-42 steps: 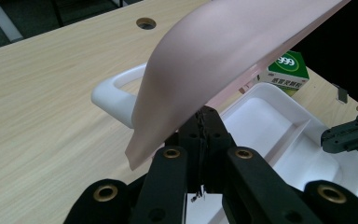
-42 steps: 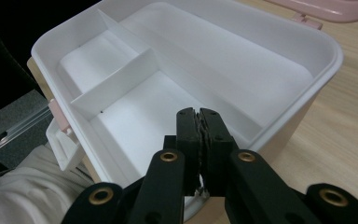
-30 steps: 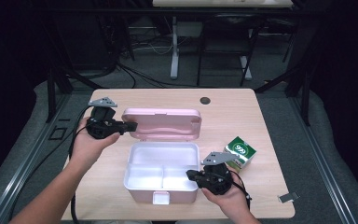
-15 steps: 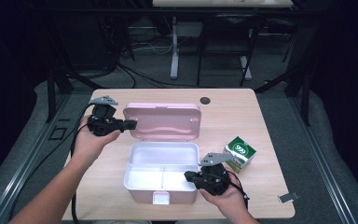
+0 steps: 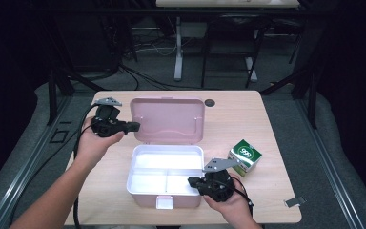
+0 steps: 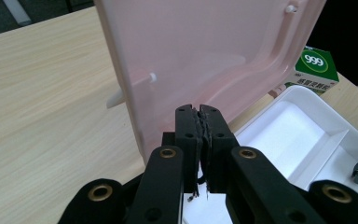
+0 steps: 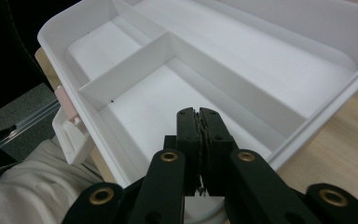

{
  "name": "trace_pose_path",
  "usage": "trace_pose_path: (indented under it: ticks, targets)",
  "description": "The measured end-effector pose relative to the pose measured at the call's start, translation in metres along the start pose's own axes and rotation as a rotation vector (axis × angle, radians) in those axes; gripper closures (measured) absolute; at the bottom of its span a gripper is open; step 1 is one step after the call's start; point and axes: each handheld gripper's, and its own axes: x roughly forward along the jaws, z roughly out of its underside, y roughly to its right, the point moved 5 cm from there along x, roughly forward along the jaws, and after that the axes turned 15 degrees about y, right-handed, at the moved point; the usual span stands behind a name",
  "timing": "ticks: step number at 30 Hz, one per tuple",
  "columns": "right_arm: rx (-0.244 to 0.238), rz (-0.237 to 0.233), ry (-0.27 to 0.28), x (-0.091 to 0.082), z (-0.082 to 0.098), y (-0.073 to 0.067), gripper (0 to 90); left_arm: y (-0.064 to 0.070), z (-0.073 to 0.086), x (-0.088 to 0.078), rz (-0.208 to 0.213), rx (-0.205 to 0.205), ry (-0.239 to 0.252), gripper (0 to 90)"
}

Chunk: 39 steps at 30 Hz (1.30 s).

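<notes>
Biggest worry is the table (image 5: 248,114) edge: the white box (image 5: 166,175) sits close to the near side, so a shove from the right claw (image 5: 194,181) could slide it toward the person. That claw is closed on nothing, jaws pressed together at the box's near right rim. Next, the pink lid (image 5: 167,119) stands propped open and looks like it could flop shut. The left claw (image 5: 134,126) sits right at its left edge, jaws just easing apart but basically closed, nothing between them. The small green carton (image 5: 244,156) waits right of the box, easy to knock.
</notes>
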Motion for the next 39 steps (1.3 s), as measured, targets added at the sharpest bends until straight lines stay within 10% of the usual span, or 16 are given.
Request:
trace_pose_path:
  ticks: [23,39]
  targets:
    - [-0.01,0.008,0.003,0.0,0.0,0.0,88.5,-0.003,0.003,-0.007,-0.003,0.021,-0.018,80.9]
    - [-0.018,0.007,0.008,-0.002,-0.007,-0.004,83.2,0.011,-0.004,-0.016,0.026,0.144,-0.087,74.7]
